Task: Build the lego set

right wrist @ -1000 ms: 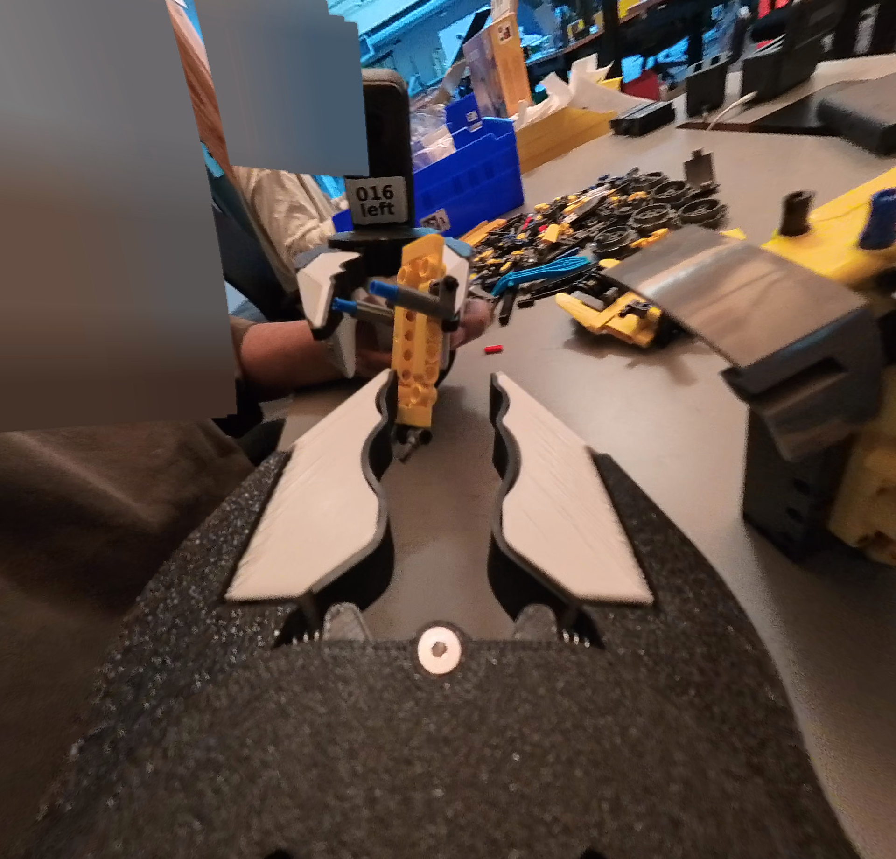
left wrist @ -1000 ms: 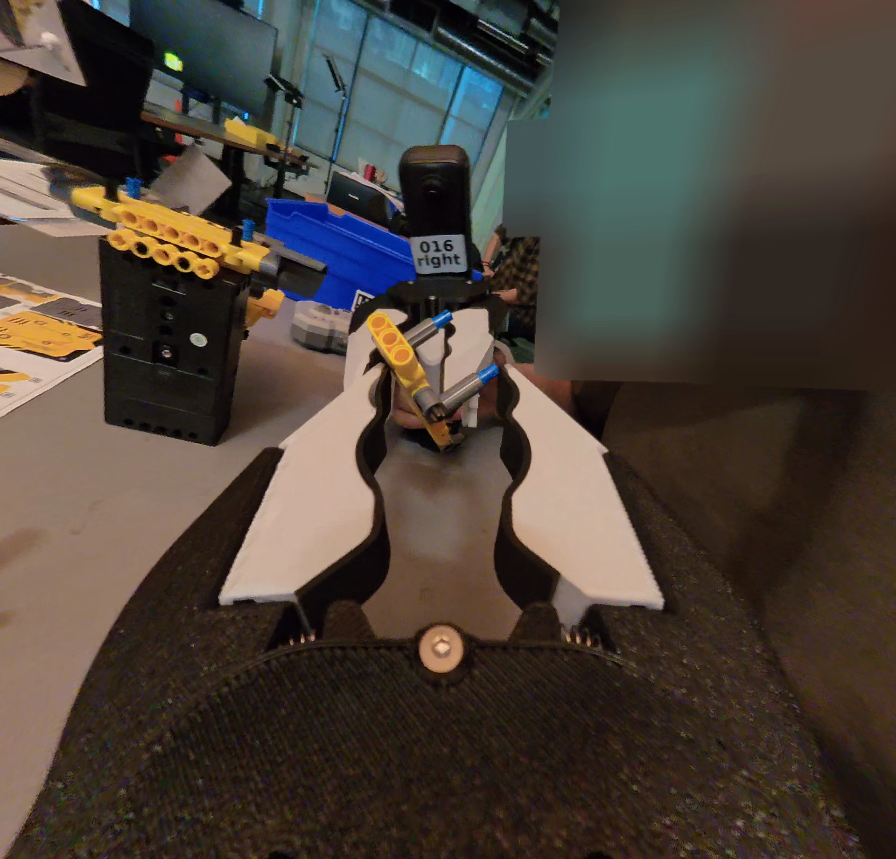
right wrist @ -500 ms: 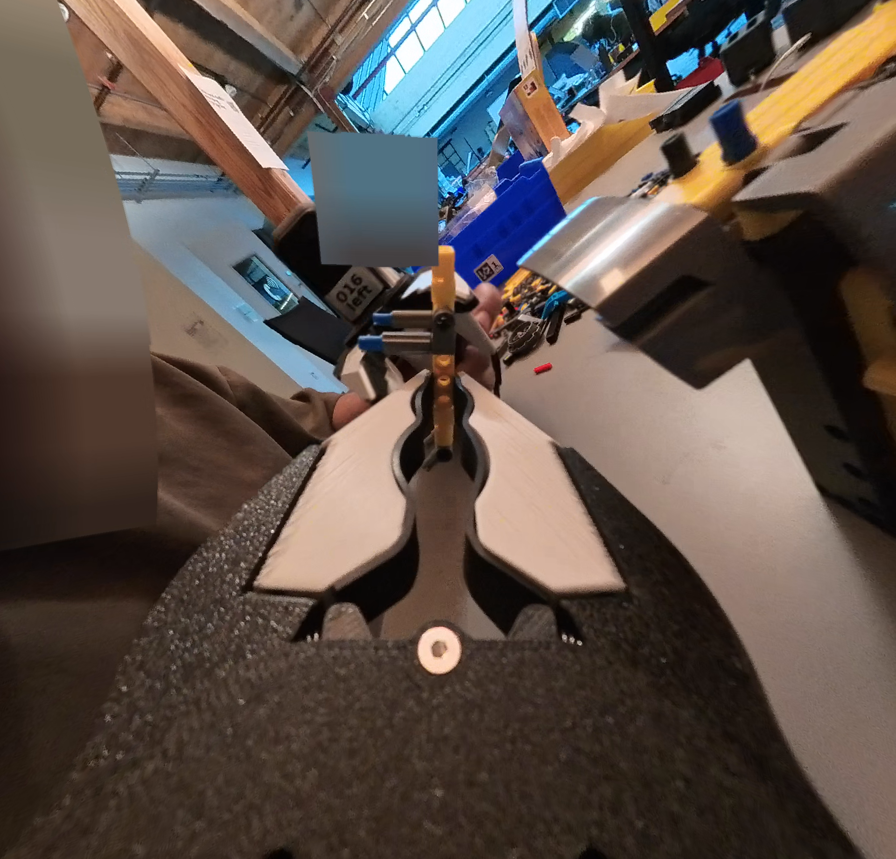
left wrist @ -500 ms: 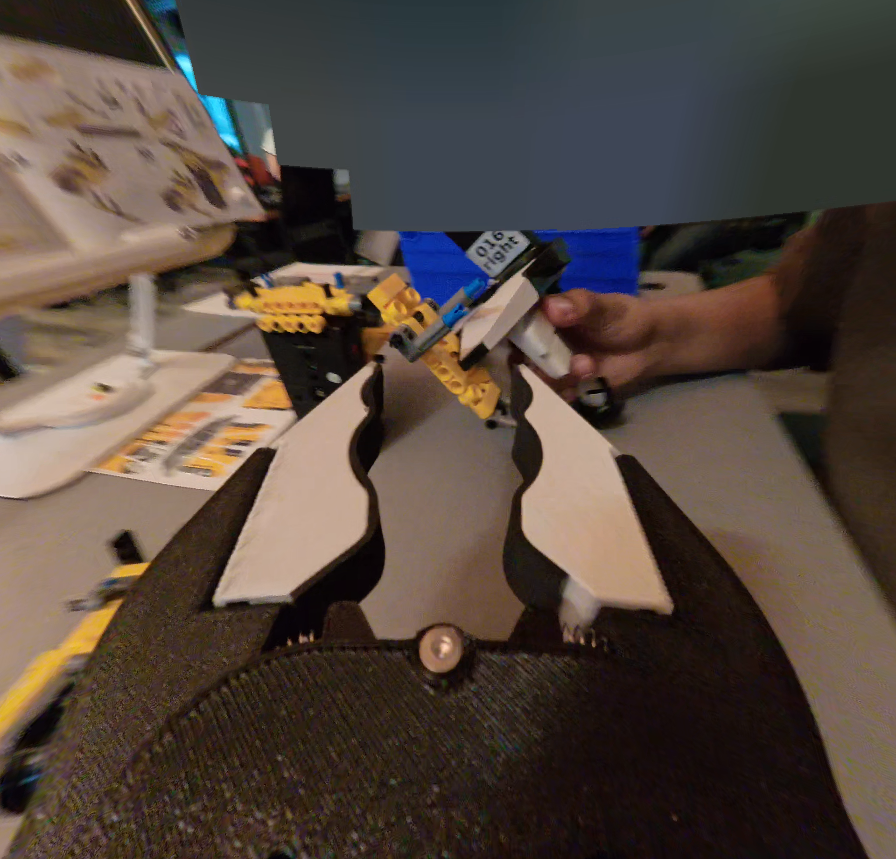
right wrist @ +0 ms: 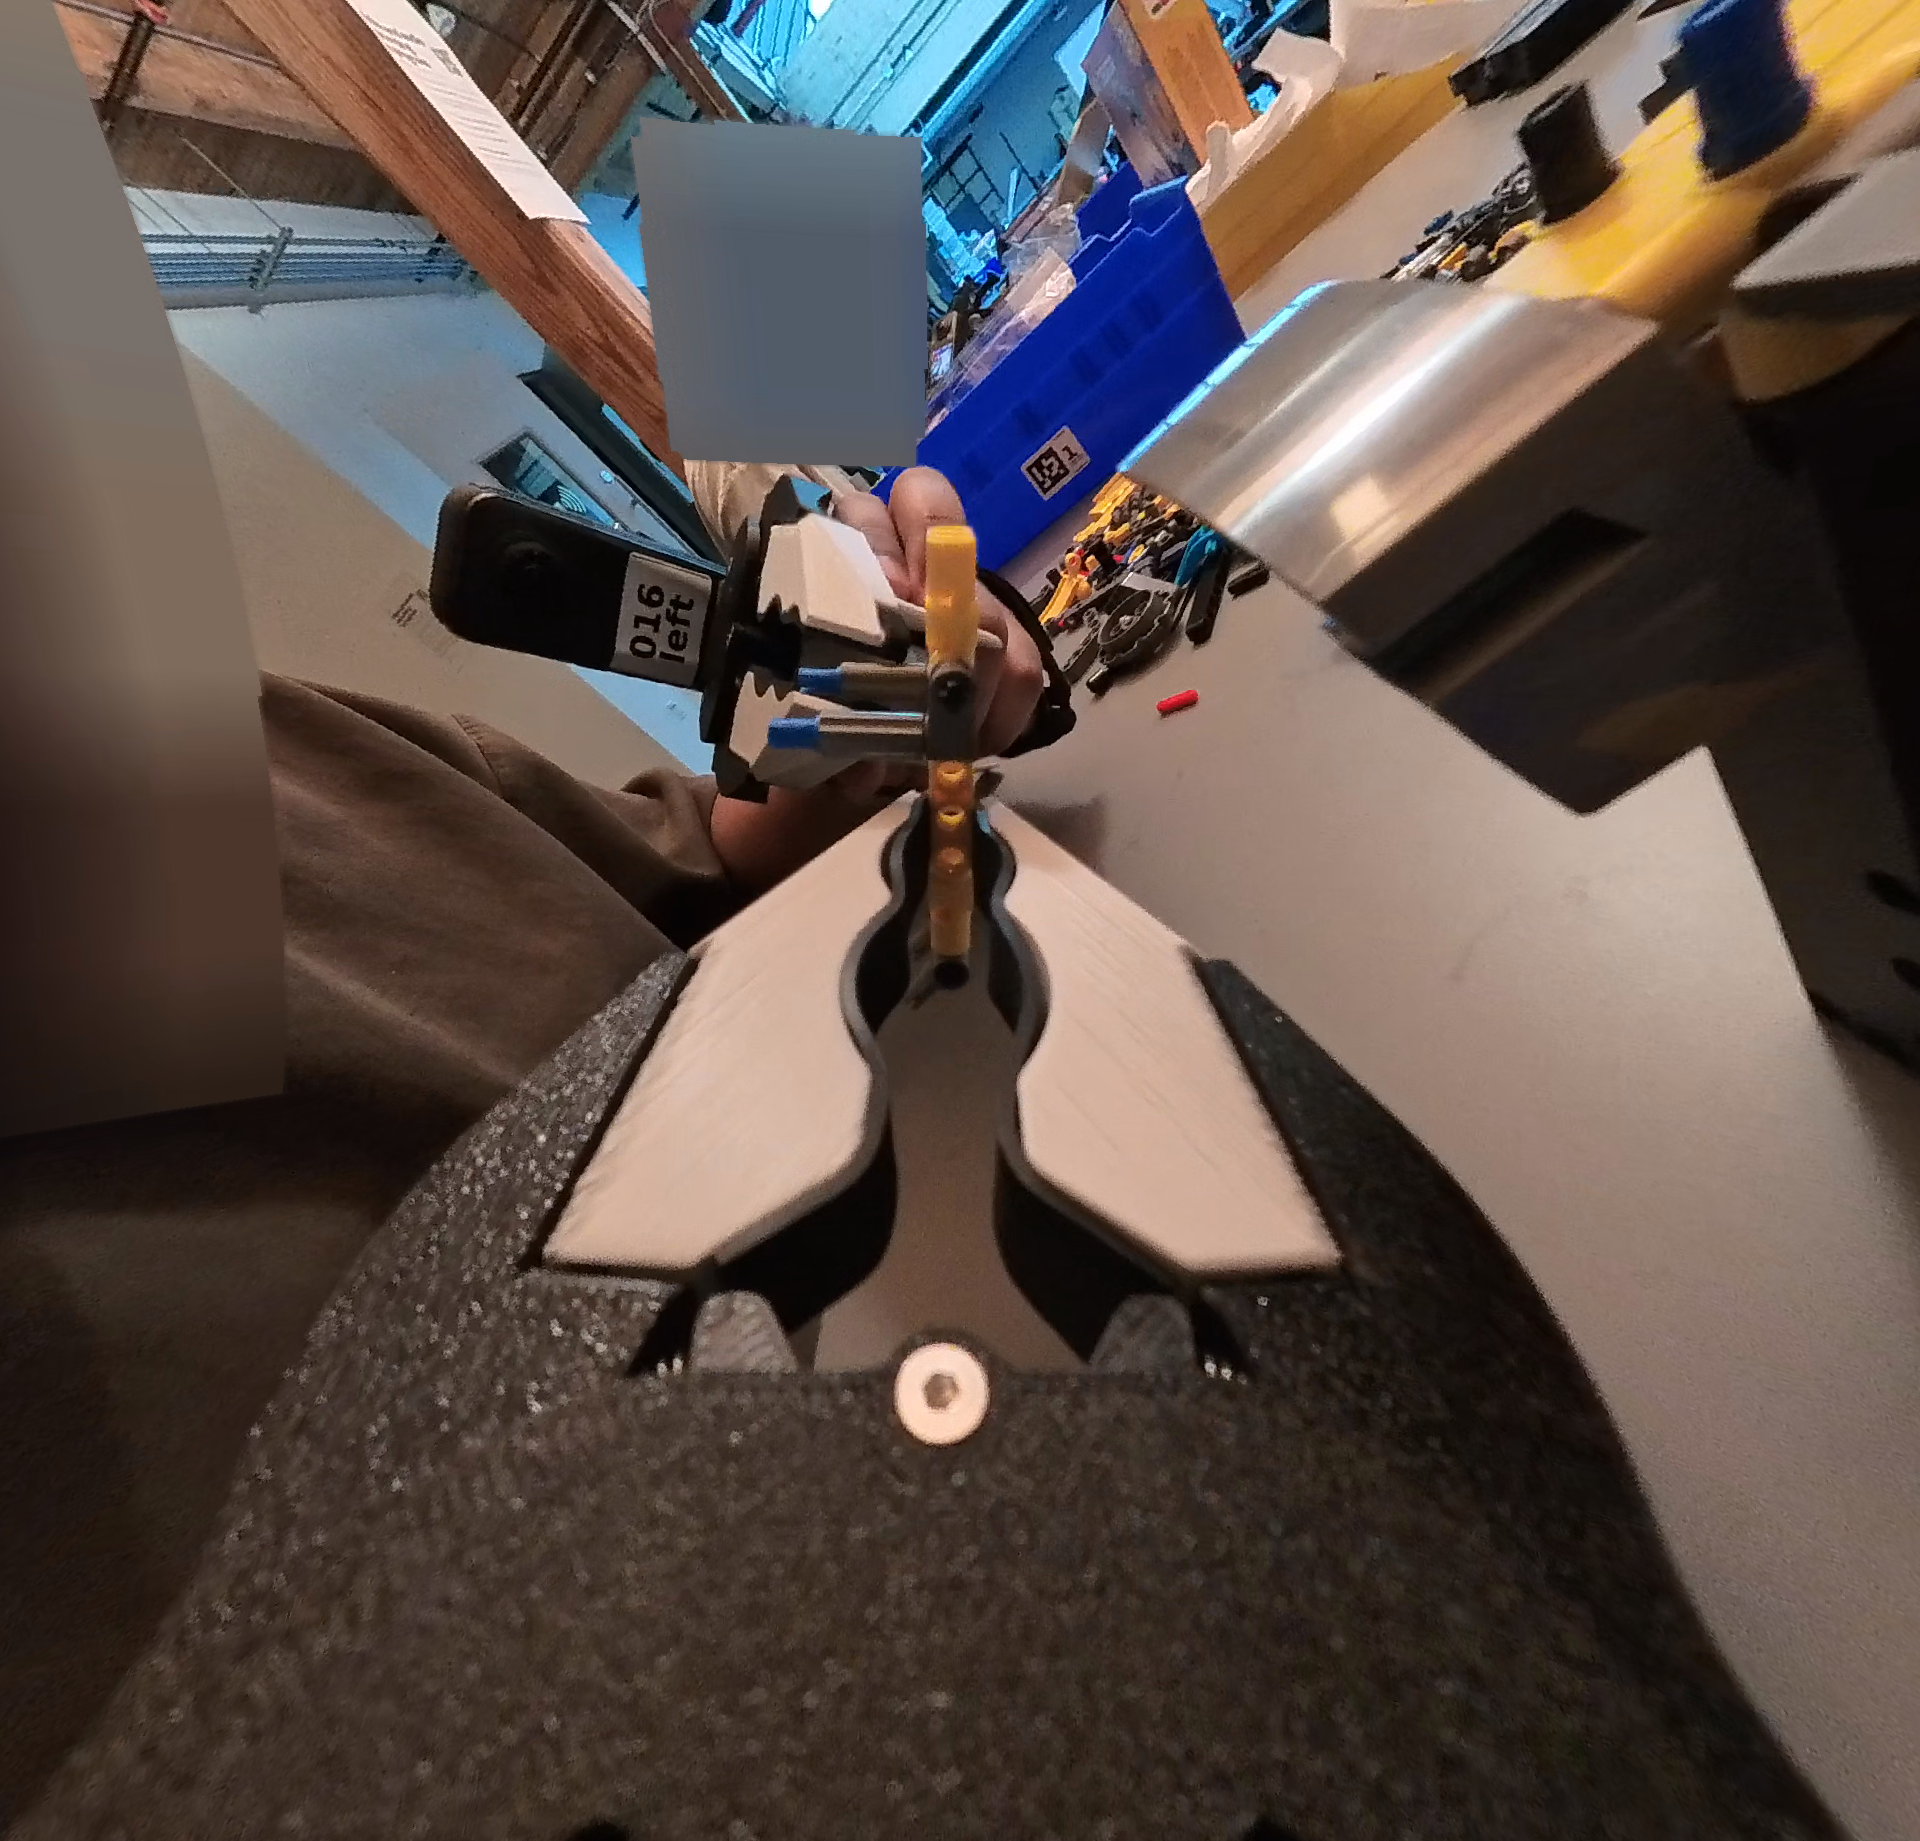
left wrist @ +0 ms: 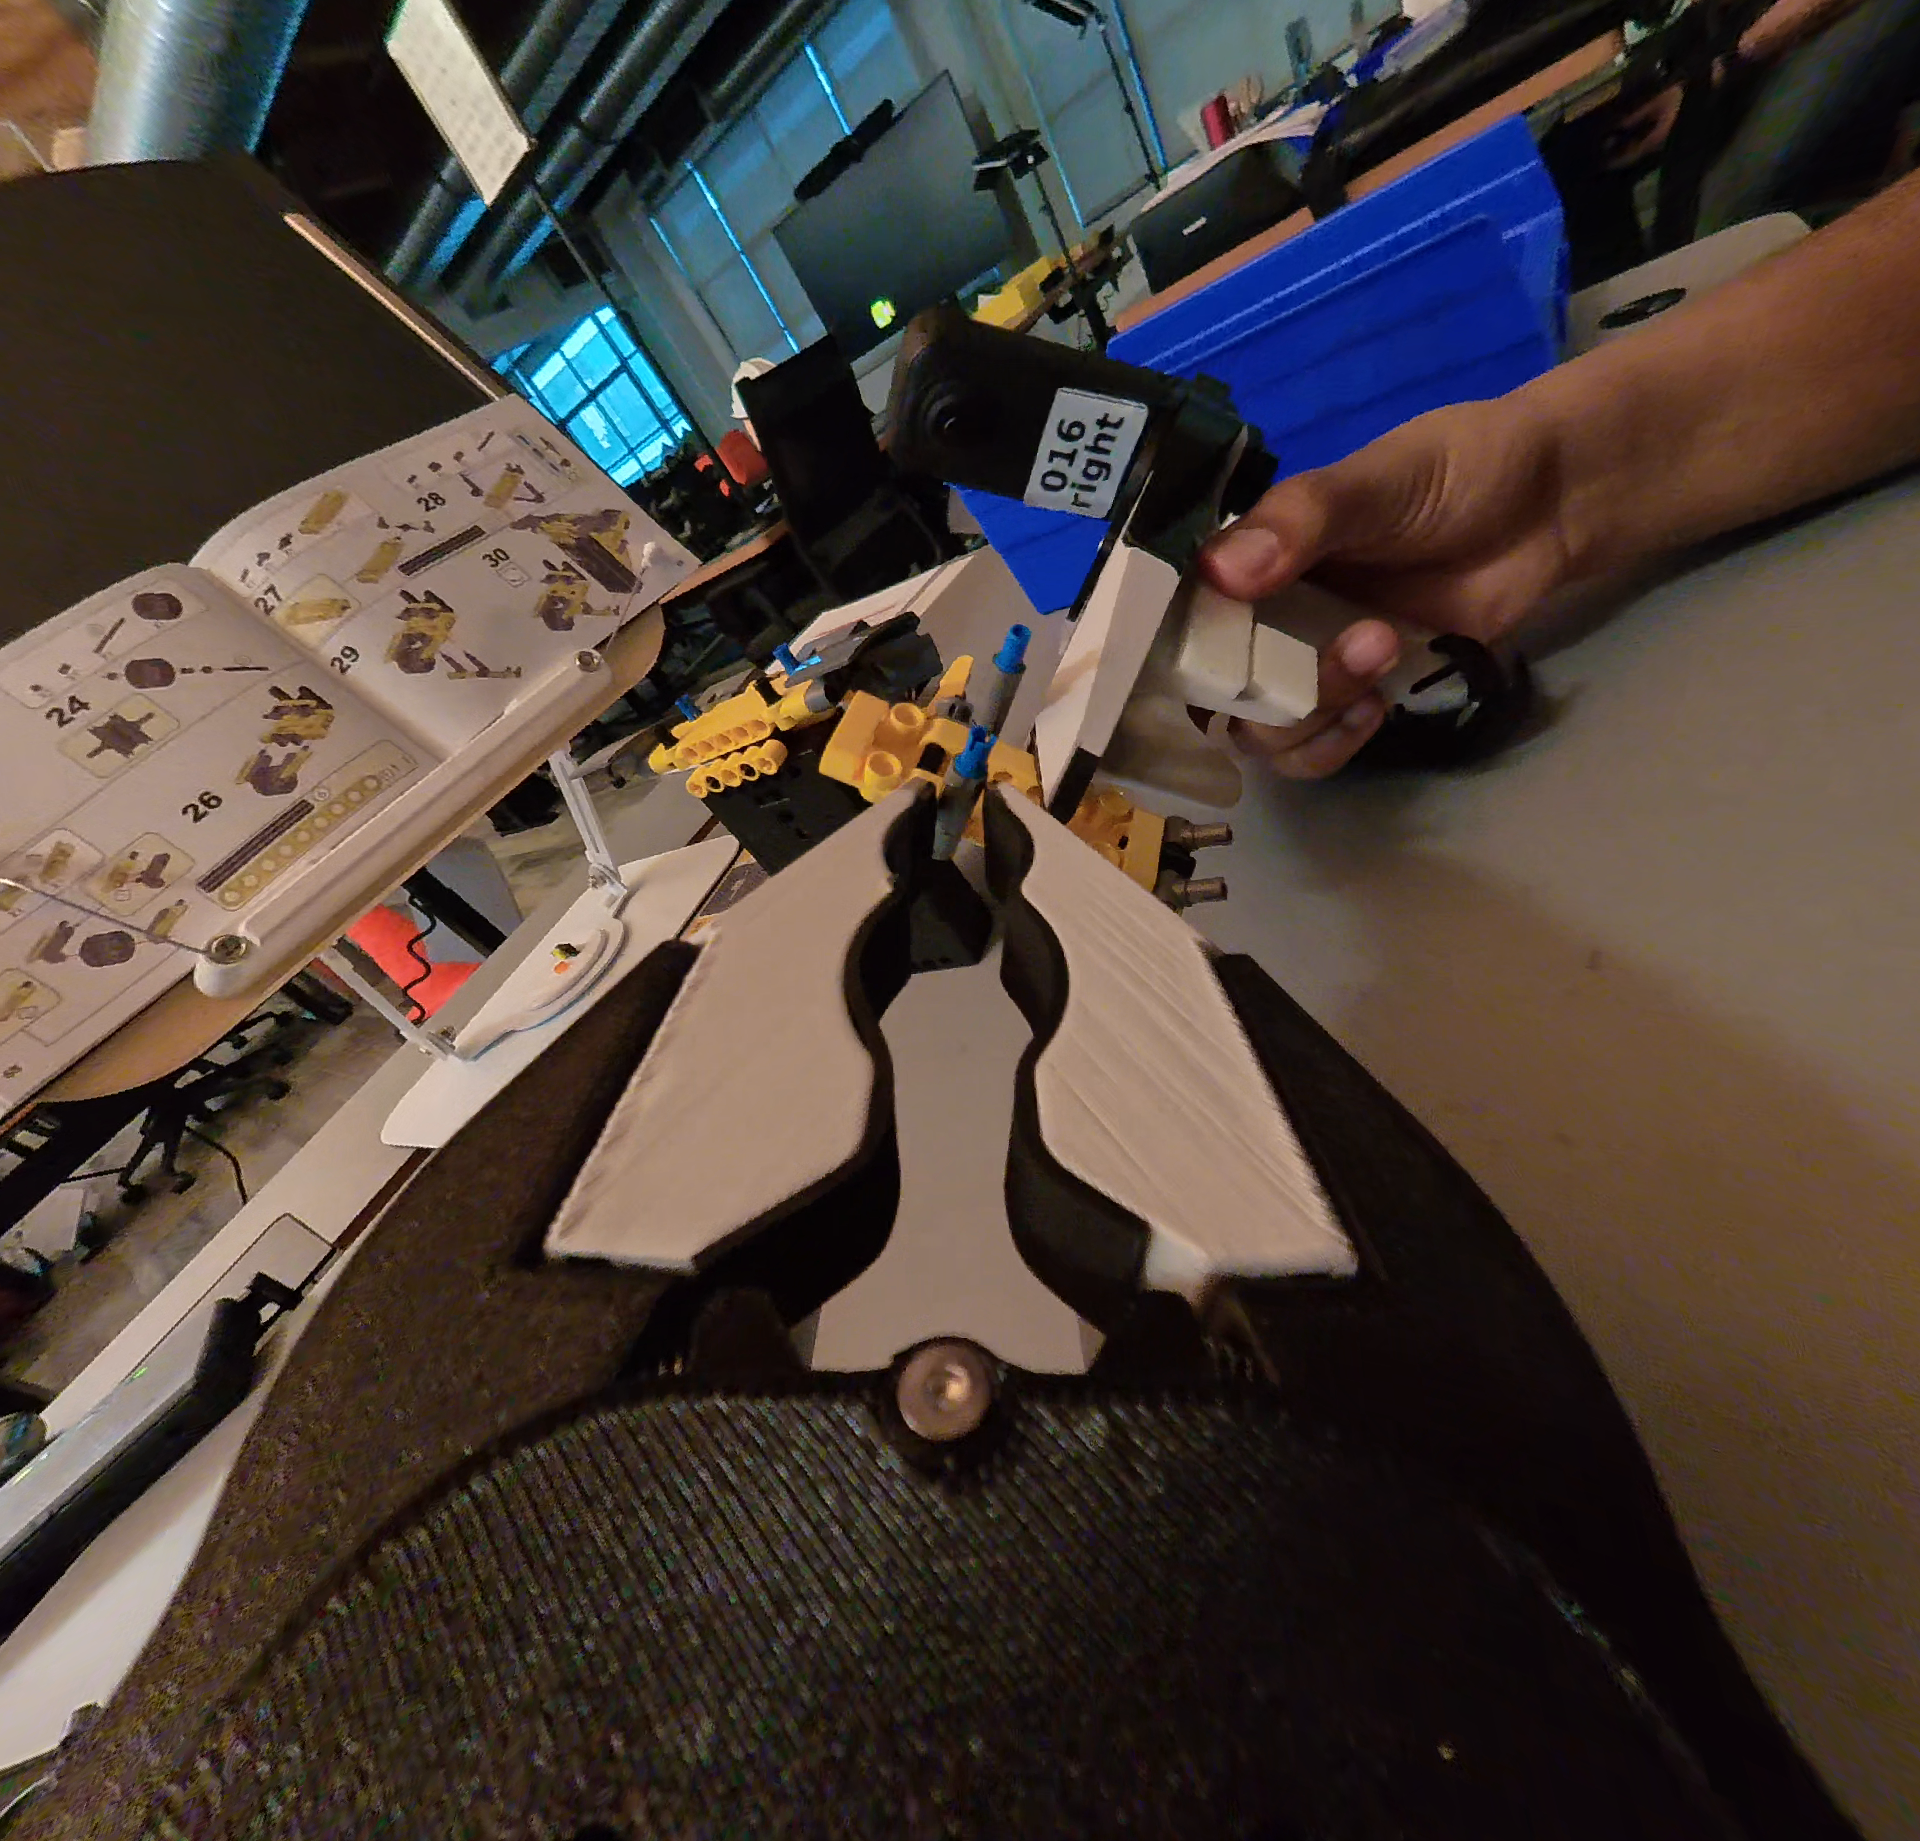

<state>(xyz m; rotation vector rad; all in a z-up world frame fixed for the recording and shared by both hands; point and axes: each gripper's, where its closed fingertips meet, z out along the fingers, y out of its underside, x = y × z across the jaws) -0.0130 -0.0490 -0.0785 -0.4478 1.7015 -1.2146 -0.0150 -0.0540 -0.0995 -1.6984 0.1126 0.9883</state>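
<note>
A yellow beam (right wrist: 951, 586) with two grey pins (right wrist: 873, 726) that have blue ends is held above the grey table (right wrist: 1299, 908). My right gripper (right wrist: 948, 820) is shut on the beam's lower end. My left gripper (left wrist: 956, 809) is closed around one of the grey pins (left wrist: 951, 804), at a right angle to the beam (left wrist: 883, 742). The left gripper also shows in the right wrist view (right wrist: 800, 695), with both pins between its white fingers. The right gripper (left wrist: 1081, 721), held by a hand, shows in the left wrist view.
A black and yellow model (left wrist: 779, 804) stands just behind the beam; its grey panel (right wrist: 1403, 420) looms at the right. An open instruction booklet (left wrist: 312, 669) sits on a stand at the left. There are a blue bin (right wrist: 1091, 389), loose parts (right wrist: 1132, 607) and a small red piece (right wrist: 1177, 700). Less than 4 cm separates the two grippers' tips.
My right gripper has closed on the yellow beam. My left gripper, open half a second ago, has closed around a grey pin. Both grippers have rolled and moved closer to the model.
</note>
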